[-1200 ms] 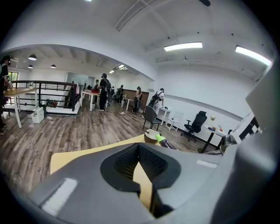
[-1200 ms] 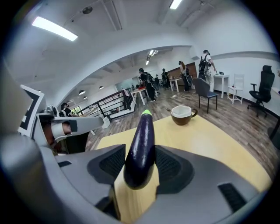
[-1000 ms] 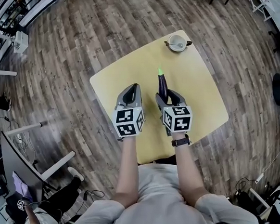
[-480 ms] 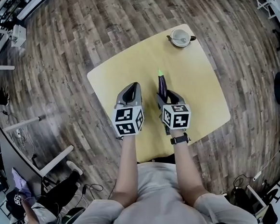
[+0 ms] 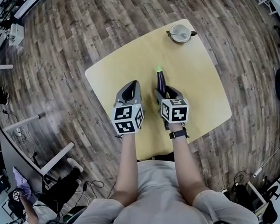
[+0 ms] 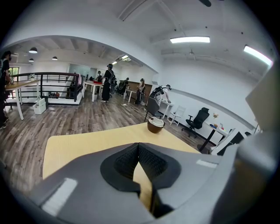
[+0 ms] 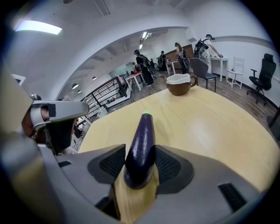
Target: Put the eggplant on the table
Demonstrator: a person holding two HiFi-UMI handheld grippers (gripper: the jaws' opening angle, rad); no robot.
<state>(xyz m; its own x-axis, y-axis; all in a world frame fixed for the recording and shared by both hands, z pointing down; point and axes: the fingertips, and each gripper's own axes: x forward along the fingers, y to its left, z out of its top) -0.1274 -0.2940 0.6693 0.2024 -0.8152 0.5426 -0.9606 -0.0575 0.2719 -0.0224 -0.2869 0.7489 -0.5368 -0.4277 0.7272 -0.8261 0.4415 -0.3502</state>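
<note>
My right gripper (image 7: 140,164) clamps the eggplant (image 7: 142,138) by its blunt end. Its long axis points straight ahead over the worktop (image 5: 201,70). My left gripper (image 6: 139,151) is closed and empty.

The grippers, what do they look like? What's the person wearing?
The left gripper and right gripper are grey, each with two fingers lined with dark pads and a white cube with black square markers. The person wears a pale short-sleeved shirt and black wristwatch.

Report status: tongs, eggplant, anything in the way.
Left tongs shut, empty. Right tongs shut on eggplant, over the table, not released. Cup at far corner, well clear.
</note>
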